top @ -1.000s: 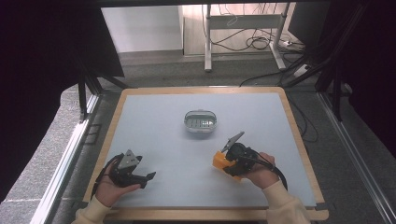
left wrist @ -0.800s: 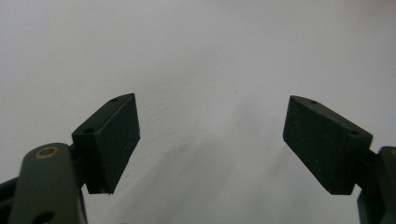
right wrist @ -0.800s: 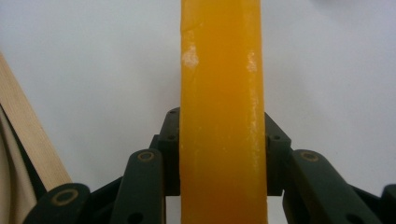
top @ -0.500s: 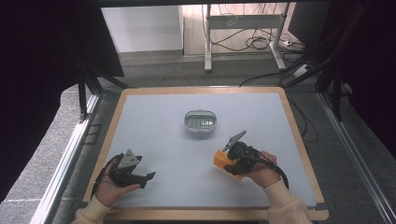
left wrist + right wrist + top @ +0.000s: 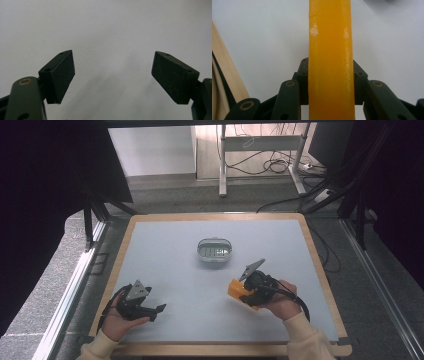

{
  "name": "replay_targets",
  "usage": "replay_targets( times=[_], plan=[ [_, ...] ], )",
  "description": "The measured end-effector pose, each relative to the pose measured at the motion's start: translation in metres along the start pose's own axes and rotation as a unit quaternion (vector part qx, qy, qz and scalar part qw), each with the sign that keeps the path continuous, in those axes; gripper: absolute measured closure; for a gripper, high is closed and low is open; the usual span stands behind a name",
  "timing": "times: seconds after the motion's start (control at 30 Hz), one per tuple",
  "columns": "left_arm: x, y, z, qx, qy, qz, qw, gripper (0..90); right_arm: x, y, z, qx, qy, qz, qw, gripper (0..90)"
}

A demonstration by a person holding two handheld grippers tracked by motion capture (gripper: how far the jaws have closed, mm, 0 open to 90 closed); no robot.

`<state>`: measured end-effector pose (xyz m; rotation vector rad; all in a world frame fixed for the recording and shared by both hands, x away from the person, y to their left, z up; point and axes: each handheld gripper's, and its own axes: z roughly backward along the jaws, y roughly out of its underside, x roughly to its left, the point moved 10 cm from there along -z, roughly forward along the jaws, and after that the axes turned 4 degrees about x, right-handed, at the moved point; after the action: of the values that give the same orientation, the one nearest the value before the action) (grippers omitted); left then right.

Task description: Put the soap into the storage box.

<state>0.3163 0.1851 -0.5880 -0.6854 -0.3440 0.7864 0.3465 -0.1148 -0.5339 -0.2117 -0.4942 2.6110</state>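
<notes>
Grey carpet floor, white wall panel, desk legs w/ cables.

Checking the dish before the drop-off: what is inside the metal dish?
The metal dish looks empty in the high view: just its shiny floor with small marks, maybe holes. The near wall hides a strip of the floor. The orange block is clamped in the right gripper.
</notes>
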Motion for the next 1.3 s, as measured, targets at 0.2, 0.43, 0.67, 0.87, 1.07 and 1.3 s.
replay_targets(
  times=[0.2,0.43,0.67,0.87,1.07,1.3],
  plan=[
    [-0.001,0.0,0.0,0.002,0.0,-0.003,1.0,18.9,-0.002,-0.005,0.002,-0.002,0.011,0.011,0.9999,61.9],
    [-0.001,0.0,-0.001,0.003,0.003,-0.006,1.0,18.9,-0.005,-0.015,0.012,-0.015,0.007,0.011,0.9998,61.9],
    [-0.002,0.0,-0.001,0.002,0.003,-0.005,1.0,18.9,-0.013,-0.02,0.016,-0.022,0.009,0.005,0.9997,61.9],
    [-0.003,-0.001,-0.001,0.002,0.006,-0.003,1.0,18.9,-0.017,-0.024,0.021,-0.028,0.008,0.009,0.9995,61.9],
    [-0.003,0.0,-0.002,0.004,0.005,-0.005,1.0,18.9,-0.021,-0.025,0.022,-0.027,0.011,0.01,0.9995,61.9],
    [-0.002,0.0,-0.003,0.003,0.005,-0.001,1.0,18.9,-0.025,-0.029,0.022,-0.028,0.014,0.017,0.9994,61.9]
  ],
)
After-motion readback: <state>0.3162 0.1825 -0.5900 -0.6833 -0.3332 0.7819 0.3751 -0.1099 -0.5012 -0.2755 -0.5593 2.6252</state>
